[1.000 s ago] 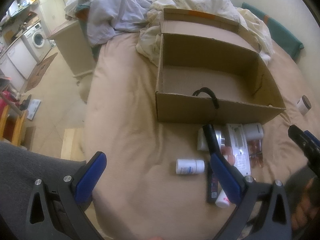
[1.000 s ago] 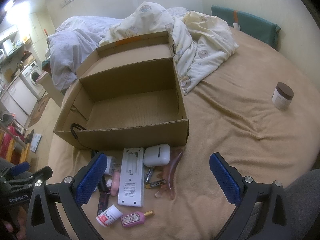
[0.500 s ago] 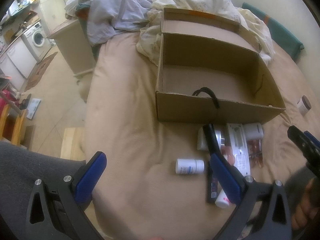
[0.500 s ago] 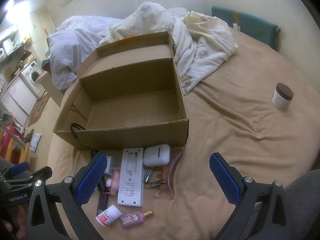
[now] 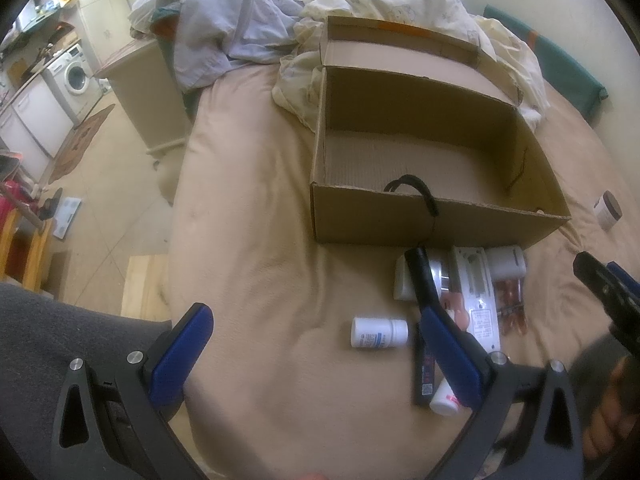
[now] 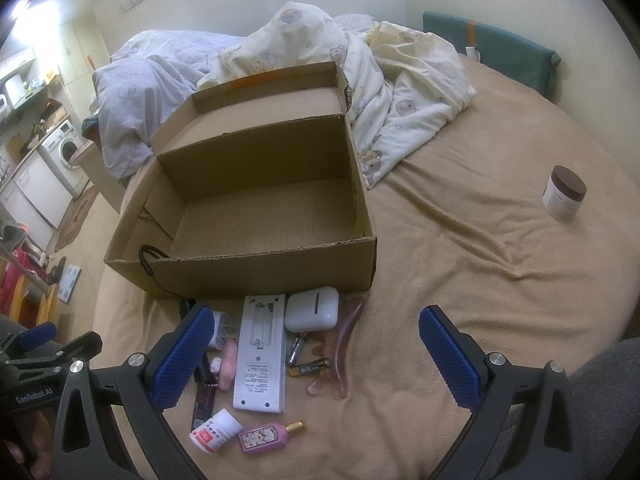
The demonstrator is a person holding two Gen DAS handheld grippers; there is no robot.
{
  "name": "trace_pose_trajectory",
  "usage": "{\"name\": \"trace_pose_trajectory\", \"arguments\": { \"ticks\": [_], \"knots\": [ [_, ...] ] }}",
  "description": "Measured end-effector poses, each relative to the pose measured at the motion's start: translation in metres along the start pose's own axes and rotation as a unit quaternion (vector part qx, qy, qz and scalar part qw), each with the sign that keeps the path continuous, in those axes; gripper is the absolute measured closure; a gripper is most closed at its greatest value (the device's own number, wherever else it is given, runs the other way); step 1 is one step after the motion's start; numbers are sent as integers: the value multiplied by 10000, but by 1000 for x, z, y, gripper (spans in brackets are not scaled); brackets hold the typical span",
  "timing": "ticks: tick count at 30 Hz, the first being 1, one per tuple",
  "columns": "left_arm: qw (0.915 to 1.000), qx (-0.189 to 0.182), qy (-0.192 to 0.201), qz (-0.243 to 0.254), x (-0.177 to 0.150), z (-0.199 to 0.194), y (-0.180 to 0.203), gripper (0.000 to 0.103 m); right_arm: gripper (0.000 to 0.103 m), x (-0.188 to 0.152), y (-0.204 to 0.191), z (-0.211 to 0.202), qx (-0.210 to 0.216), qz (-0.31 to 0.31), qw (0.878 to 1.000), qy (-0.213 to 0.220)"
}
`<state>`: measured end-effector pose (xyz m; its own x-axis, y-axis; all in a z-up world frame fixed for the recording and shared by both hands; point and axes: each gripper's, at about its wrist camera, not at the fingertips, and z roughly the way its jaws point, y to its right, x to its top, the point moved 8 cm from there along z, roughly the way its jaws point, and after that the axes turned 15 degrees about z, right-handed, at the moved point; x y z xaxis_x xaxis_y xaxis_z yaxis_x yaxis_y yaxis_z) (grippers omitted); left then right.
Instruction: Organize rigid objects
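Observation:
An open cardboard box (image 5: 436,224) (image 6: 260,268) stands on the bed with nothing loose inside; a black cord hangs over its front wall. In front of it lie small items: a white remote (image 6: 260,354), a white earbud case (image 6: 312,308), two batteries (image 6: 310,366), a pink scraper (image 6: 340,344), a pink perfume bottle (image 6: 268,436), a red-label pill bottle (image 6: 216,430) and a white blue-label pill bottle (image 5: 378,333). My left gripper (image 5: 320,354) is open above the bed near that bottle. My right gripper (image 6: 316,354) is open above the pile. Both are empty.
A brown-lidded white jar (image 6: 563,194) (image 5: 608,210) stands alone on the bed at the right. Crumpled duvets (image 6: 360,68) lie behind the box. The bed's left edge drops to the floor, with a cabinet (image 5: 152,92) and washing machine (image 5: 76,74) beyond.

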<state>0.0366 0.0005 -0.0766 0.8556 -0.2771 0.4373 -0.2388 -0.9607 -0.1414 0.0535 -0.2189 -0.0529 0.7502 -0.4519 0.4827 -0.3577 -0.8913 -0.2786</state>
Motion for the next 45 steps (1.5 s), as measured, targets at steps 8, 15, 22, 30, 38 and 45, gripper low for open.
{"name": "trace_pose_trajectory", "arguments": {
  "ticks": [8,15,22,30,38,45],
  "knots": [
    [10000,18,7,10,0,0,0,0,0,0,-1,0,-5,-3,10000,9],
    [10000,39,1,8,-1,1,-1,0,0,0,-1,0,-3,-10,10000,21],
    [10000,54,10,23,-1,1,-2,0,0,0,0,0,-3,-15,10000,25],
    [10000,48,12,37,-1,2,-1,0,0,1,0,0,-17,-24,10000,33],
    [10000,51,12,23,-1,1,-1,0,0,0,-1,0,-20,-30,10000,34],
    [10000,53,9,33,-2,1,-2,0,0,0,-1,0,-19,-30,10000,39]
  ]
}}
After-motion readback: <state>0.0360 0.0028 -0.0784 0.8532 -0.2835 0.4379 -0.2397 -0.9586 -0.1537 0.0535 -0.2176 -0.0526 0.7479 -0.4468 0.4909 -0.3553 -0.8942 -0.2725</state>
